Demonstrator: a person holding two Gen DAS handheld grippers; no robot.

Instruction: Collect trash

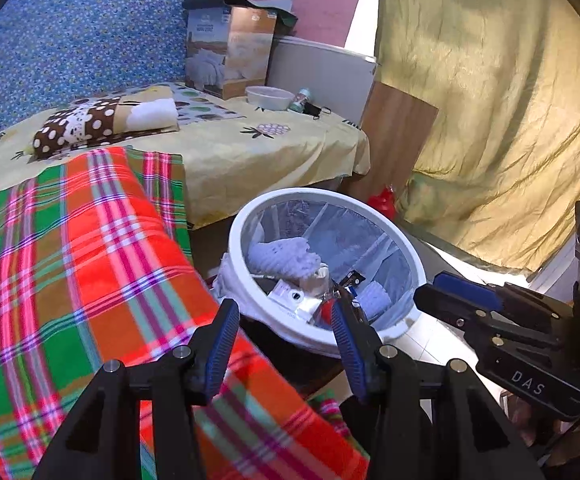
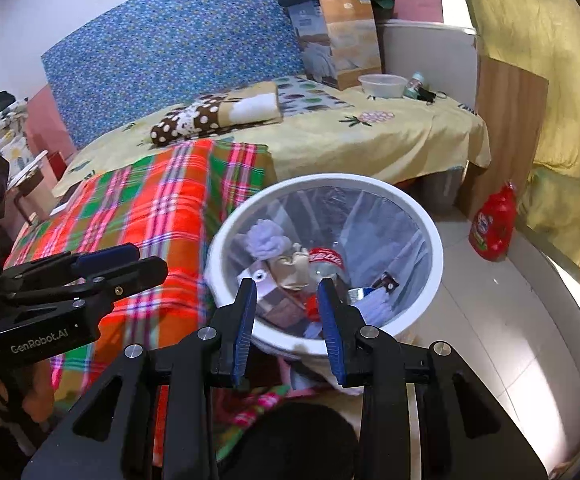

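Observation:
A white round trash bin [image 1: 410, 256] [image 2: 434, 236] with a clear liner stands on the floor beside the bed. Inside lie white foam netting [image 1: 281, 256] [image 2: 267, 240], a clear plastic bottle with a red label [image 2: 326, 260], a small carton [image 2: 277, 300] and wrappers. My left gripper [image 1: 285, 320] is open and empty, just in front of the bin's near rim. My right gripper [image 2: 287, 292] is open and empty over the bin's near rim. Each gripper also shows in the other's view: the right [image 1: 462, 296], the left [image 2: 125, 264].
A plaid blanket [image 1: 69, 260] [image 2: 161, 216] covers the bed's near end. On the yellow sheet sit a folded polka-dot cloth [image 2: 213, 116], a cardboard box [image 2: 338, 40], a clear plastic bowl [image 2: 382, 84] and a small bottle [image 2: 414, 84]. A red detergent bottle [image 2: 494, 224] stands on the floor.

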